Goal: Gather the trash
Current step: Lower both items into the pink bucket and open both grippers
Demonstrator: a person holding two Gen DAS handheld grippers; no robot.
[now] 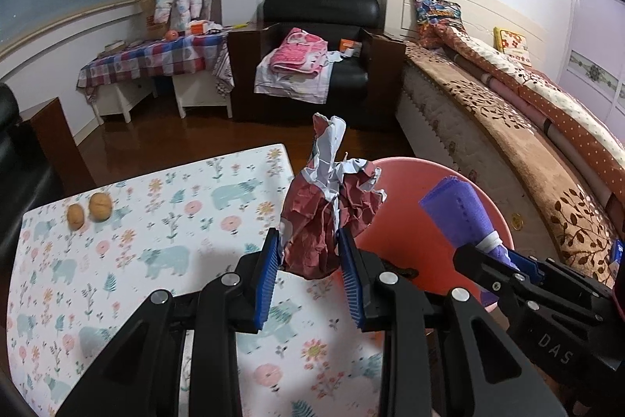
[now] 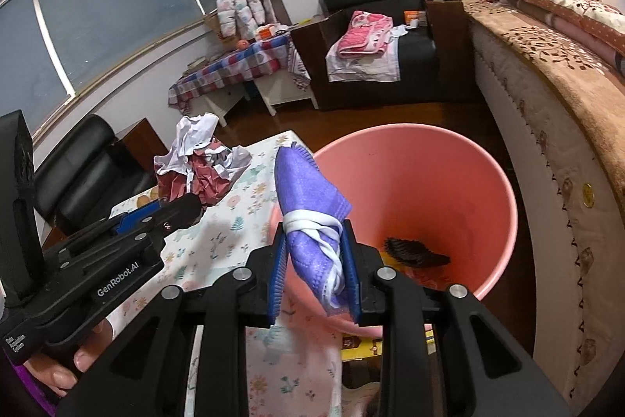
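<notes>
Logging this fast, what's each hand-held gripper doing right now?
Left hand-held gripper: shut on crumpled paper.
Right hand-held gripper: shut on purple mask.

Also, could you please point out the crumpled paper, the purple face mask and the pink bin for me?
crumpled paper (image 1: 332, 217): left wrist view, red creased middle.
purple face mask (image 2: 304, 190): right wrist view, upper purple panel.
pink bin (image 2: 504, 182): right wrist view, inner right wall.

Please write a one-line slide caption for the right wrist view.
Right hand-held gripper holds a rolled purple face mask over the pink plastic bin.
</notes>
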